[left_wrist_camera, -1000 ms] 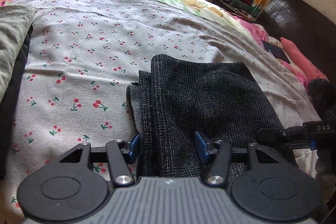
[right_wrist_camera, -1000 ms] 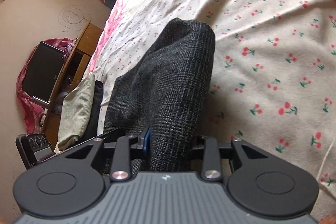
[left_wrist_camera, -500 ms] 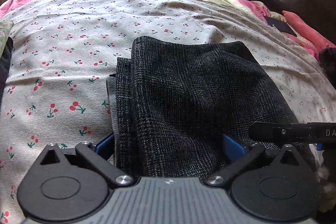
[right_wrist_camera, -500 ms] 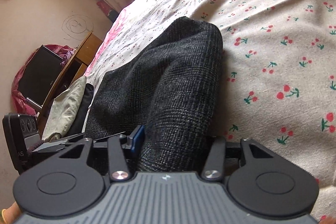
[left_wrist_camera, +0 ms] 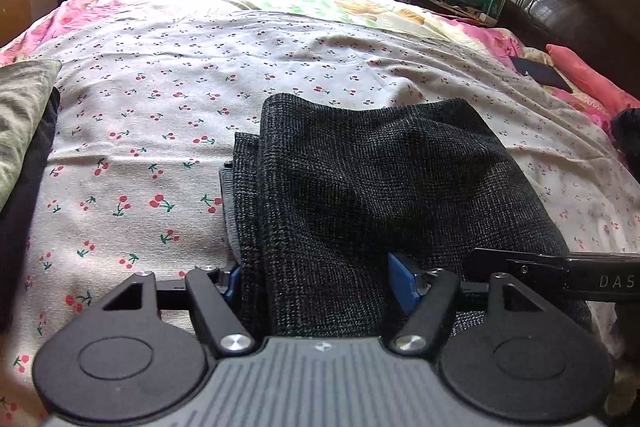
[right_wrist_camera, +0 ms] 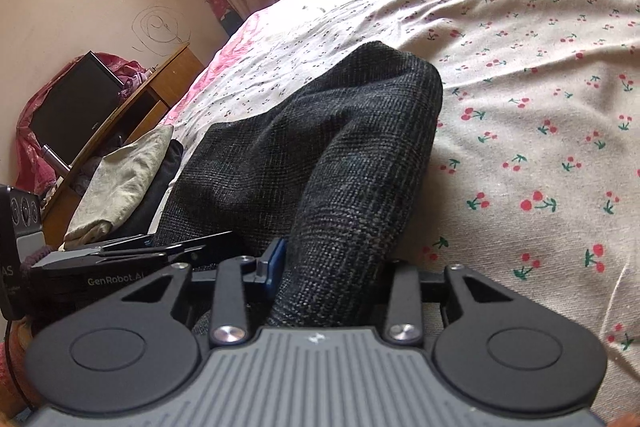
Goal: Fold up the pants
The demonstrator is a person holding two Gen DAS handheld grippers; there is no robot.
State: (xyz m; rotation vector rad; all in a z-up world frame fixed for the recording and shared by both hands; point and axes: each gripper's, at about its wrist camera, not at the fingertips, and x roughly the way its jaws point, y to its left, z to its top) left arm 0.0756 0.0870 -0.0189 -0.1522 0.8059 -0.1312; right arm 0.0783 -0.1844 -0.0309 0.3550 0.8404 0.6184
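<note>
Dark grey checked pants (left_wrist_camera: 372, 187) lie folded in several layers on the cherry-print bedsheet (left_wrist_camera: 160, 115). My left gripper (left_wrist_camera: 316, 279) is shut on the near left part of the folded stack, the cloth bunched between its blue pads. My right gripper (right_wrist_camera: 332, 267) is shut on the pants (right_wrist_camera: 328, 155) at their near right edge; the cloth rises from its jaws in a thick hump. The right gripper's body shows at the right edge of the left wrist view (left_wrist_camera: 560, 273). The left gripper shows at the left of the right wrist view (right_wrist_camera: 120, 259).
A grey-green cloth over a dark garment (left_wrist_camera: 20, 131) lies at the bed's left edge. A pink pillow (left_wrist_camera: 588, 75) and a dark headboard (left_wrist_camera: 568, 7) are at the right. A wooden cabinet with a black monitor (right_wrist_camera: 76, 107) stands beside the bed.
My left gripper opened wide half a second ago and has closed again on the pants. Both grippers have lifted the near edge, so the cloth humps up higher.
</note>
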